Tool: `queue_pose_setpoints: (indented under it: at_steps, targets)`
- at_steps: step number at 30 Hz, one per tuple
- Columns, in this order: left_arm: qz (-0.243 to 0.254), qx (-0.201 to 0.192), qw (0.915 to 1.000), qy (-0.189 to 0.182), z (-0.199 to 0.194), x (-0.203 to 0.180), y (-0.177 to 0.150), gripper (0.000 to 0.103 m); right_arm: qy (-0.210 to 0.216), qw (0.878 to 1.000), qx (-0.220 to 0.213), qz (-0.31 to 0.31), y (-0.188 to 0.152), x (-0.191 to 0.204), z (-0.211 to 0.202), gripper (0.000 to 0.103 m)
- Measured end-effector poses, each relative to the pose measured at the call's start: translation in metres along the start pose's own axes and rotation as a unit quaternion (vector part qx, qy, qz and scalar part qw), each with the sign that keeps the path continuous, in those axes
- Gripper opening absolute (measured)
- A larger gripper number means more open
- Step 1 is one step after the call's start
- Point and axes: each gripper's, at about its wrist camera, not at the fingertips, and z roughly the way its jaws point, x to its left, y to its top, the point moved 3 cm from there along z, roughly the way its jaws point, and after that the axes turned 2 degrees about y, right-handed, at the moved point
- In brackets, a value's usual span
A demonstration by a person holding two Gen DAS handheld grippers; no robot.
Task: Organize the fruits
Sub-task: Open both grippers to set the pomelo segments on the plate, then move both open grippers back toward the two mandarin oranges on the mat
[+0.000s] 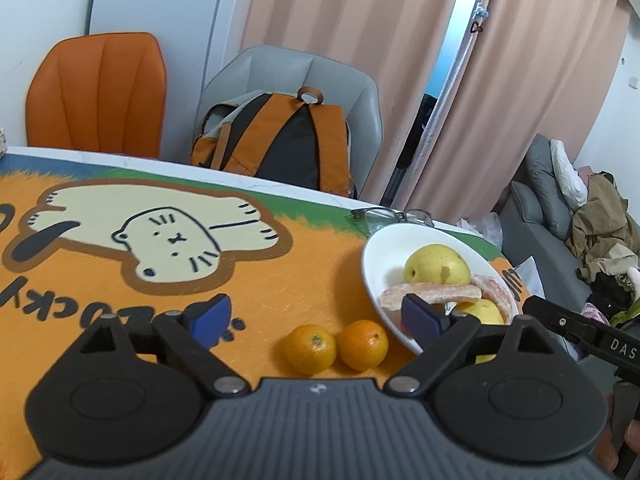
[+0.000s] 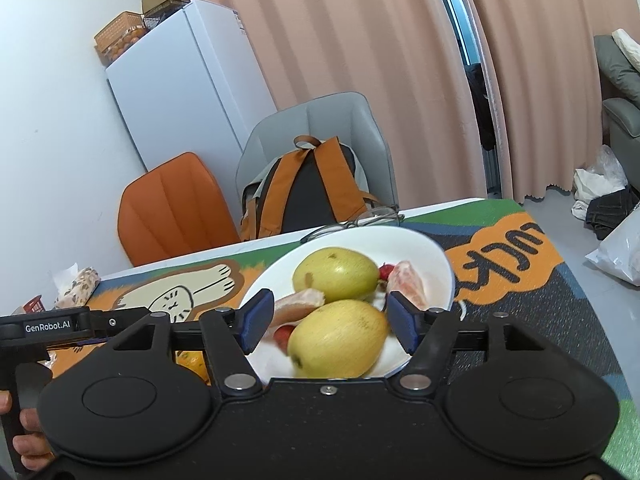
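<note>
A white plate (image 1: 370, 276) on the cartoon-cat table mat holds two yellow pears (image 1: 436, 264), pink pomelo segments (image 1: 432, 295) and small red fruit. Two small oranges (image 1: 310, 348) (image 1: 363, 345) lie on the mat just left of the plate. My left gripper (image 1: 316, 314) is open and empty, above the oranges. In the right wrist view the plate (image 2: 420, 246) is close below, with the pears (image 2: 336, 272) (image 2: 340, 338), pomelo segments (image 2: 408, 284) and red fruit (image 2: 284, 336). My right gripper (image 2: 330, 320) is open, its blue pads on either side of the near pear, apart from it.
A pair of glasses (image 1: 392, 216) lies behind the plate near the table's far edge. A grey chair with an orange backpack (image 1: 280, 144) and an orange chair (image 1: 96, 92) stand beyond the table. A white fridge (image 2: 188, 88) stands at the wall. A snack packet (image 2: 78, 286) lies far left.
</note>
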Motion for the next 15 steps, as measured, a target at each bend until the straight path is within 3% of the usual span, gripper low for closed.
queue_pose_setpoints:
  at_steps: [6, 10, 15]
  targets:
    - [-0.008, 0.005, 0.9999, 0.010, -0.007, 0.016, -0.008, 0.098, -0.004, 1.000, -0.002, -0.004, -0.005, 0.011, -0.008, 0.076]
    - [-0.011, 0.008, 0.9999, 0.008, -0.012, 0.024, -0.012, 0.098, 0.003, 1.000, -0.002, -0.017, -0.008, 0.019, -0.011, 0.093]
    - [-0.016, 0.008, 0.9998, 0.009, -0.018, 0.033, -0.016, 0.098, 0.008, 1.000, 0.001, -0.024, -0.013, 0.028, -0.013, 0.097]
